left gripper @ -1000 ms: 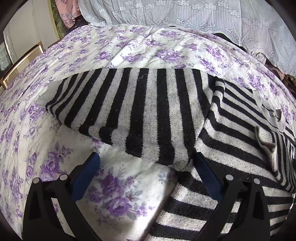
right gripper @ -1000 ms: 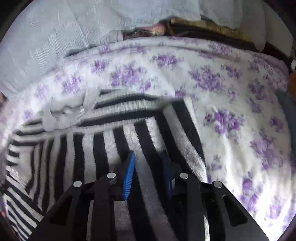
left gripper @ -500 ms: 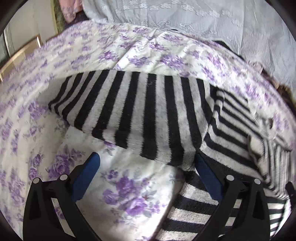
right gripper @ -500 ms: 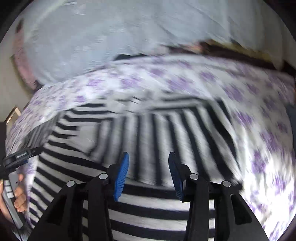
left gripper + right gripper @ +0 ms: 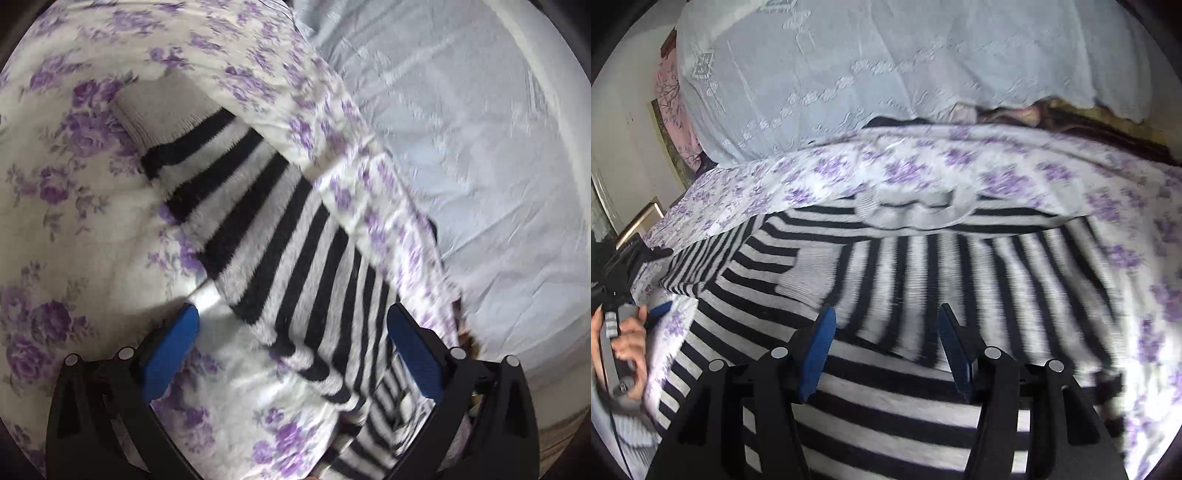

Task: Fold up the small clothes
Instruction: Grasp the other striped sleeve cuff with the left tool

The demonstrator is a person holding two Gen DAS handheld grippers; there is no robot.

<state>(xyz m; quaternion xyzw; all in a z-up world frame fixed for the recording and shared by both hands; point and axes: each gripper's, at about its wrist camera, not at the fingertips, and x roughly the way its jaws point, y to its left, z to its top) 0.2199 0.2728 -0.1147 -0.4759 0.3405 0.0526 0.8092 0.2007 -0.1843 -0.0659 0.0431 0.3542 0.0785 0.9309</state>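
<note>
Left gripper (image 5: 291, 332) is spread wide, blue pads (image 5: 168, 354) well apart, nothing caught between them; it hangs just over the near edge of a striped sleeve (image 5: 258, 236). That sleeve runs away on a slant, grey cuff (image 5: 162, 107) at the far end, lying flat on the flowered sheet (image 5: 66, 221). Along the sleeve's left side there is bare sheet and free room; on its right side a fold of the same flowered cloth rides up over the stripes and crowds that edge.

Right gripper (image 5: 886, 347) is parted too, holding nothing, poised above the middle of the sweater (image 5: 905, 417). One sleeve lies folded across the chest here, its stripes running up and down while the body stripes below run crosswise. The grey collar (image 5: 908, 210) sits at the far edge, touching the sheet. To the right of the sweater lies open flowered sheet; to the left, the other sleeve trails toward a hand (image 5: 628, 350) gripping a handle at the frame edge.

Count: one sweater, two sleeves in sight, one collar, one cuff clear to see, two grippers, one bare hand.

The surface is a bed, white sheet with purple flowers. Behind it hangs pale lace-patterned cloth (image 5: 849, 74), with dark bedding (image 5: 1071, 122) peeking out underneath. A cream wall (image 5: 624, 147) shows far left. Both views are smeared with motion blur
</note>
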